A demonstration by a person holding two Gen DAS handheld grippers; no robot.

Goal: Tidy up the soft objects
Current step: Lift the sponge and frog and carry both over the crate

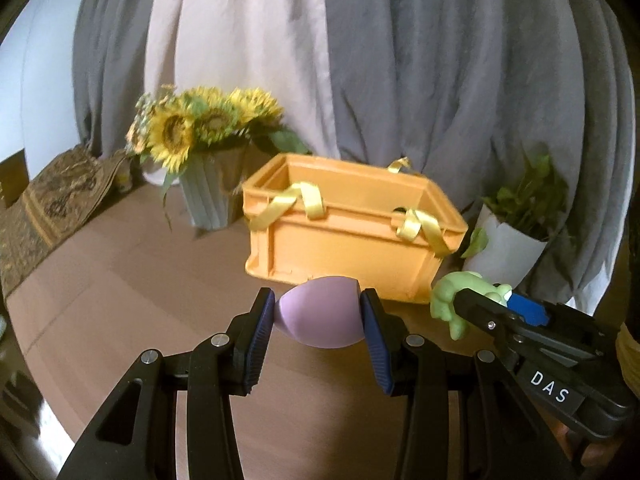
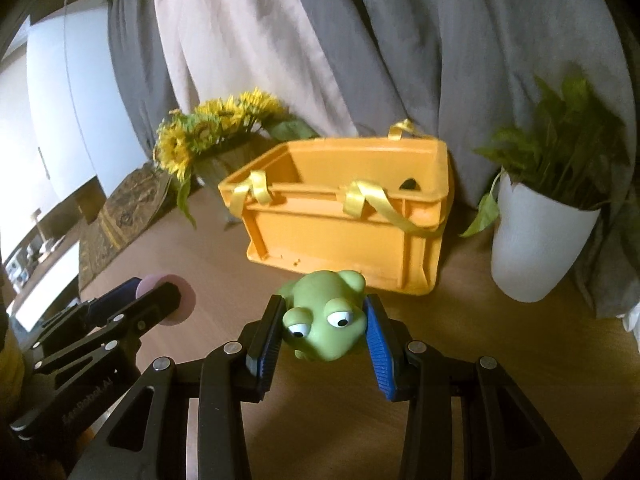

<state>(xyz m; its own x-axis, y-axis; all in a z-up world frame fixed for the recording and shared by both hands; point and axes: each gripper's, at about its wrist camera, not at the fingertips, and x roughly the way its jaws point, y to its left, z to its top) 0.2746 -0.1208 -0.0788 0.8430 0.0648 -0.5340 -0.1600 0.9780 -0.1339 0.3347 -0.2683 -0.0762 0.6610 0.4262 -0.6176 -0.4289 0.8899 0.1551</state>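
My left gripper (image 1: 318, 314) is shut on a lilac egg-shaped sponge (image 1: 320, 316), held above the wooden table in front of the orange crate (image 1: 348, 240). My right gripper (image 2: 324, 330) is shut on a green rubber frog (image 2: 326, 320), also held in front of the crate (image 2: 344, 240). The right gripper with the frog (image 1: 448, 300) shows at the right of the left wrist view. The left gripper with the sponge (image 2: 182, 300) shows at the left of the right wrist view. The crate has yellow ribbon handles (image 1: 312, 200) and its inside is mostly hidden.
A vase of sunflowers (image 1: 200, 128) stands left of the crate. A white pot with a green plant (image 2: 536, 240) stands right of it. Grey and cream curtains (image 1: 400, 60) hang behind. A patterned cloth (image 1: 52, 196) lies at the far left on the table (image 1: 120, 280).
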